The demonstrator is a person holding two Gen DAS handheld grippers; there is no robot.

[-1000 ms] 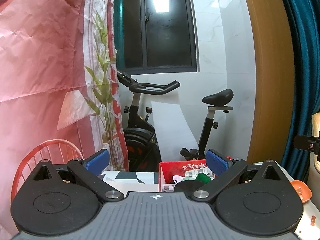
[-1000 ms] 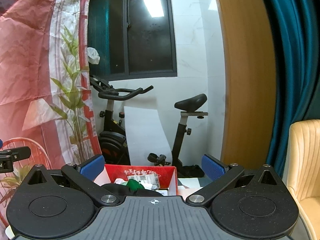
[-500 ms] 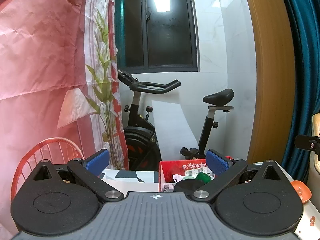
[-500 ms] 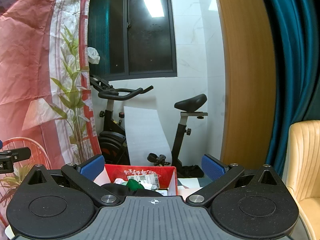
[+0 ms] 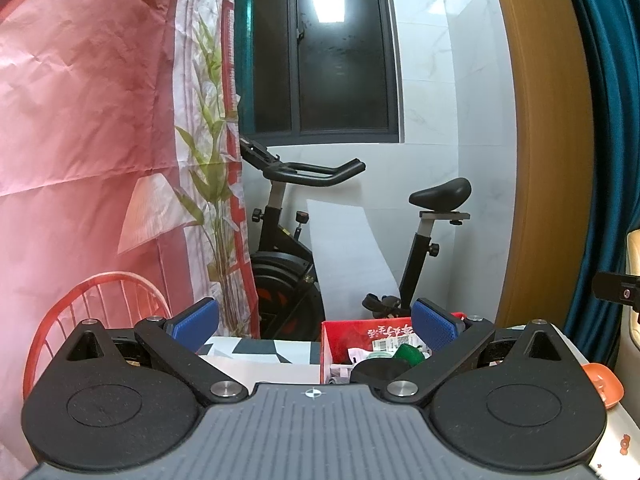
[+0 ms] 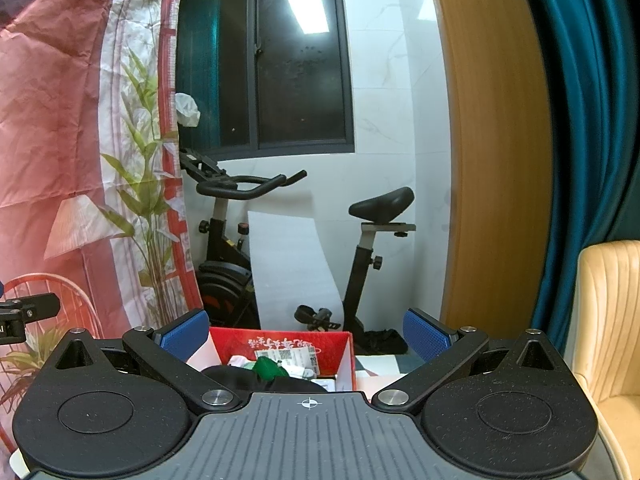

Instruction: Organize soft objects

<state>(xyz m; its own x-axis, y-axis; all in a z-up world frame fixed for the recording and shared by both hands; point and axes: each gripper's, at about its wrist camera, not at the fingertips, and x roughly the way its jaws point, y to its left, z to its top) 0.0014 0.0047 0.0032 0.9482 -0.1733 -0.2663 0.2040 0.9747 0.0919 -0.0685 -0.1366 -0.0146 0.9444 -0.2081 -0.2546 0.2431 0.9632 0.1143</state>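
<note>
Almost nothing changed over the last second: only a slight drift of both views. Left tongs (image 5: 315,320) and right tongs (image 6: 306,330) stayed wide open, held nothing. Red box (image 6: 280,344) sat far on the counter (image 5: 260,364), with a green soft item (image 6: 268,367) and a dark one inside among packets. Probably no sorting step begun yet; approach to the box judged next.

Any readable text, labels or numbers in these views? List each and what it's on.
Red box: a line of white characters on the inner wall, mirrored or inverted and too blurred to read.
Paper label inside the box: a barcode or QR pattern and small print, too small to read.
Same label in the left view: barcode only, digits unreadable.
Nothing else carries legible text.
</note>
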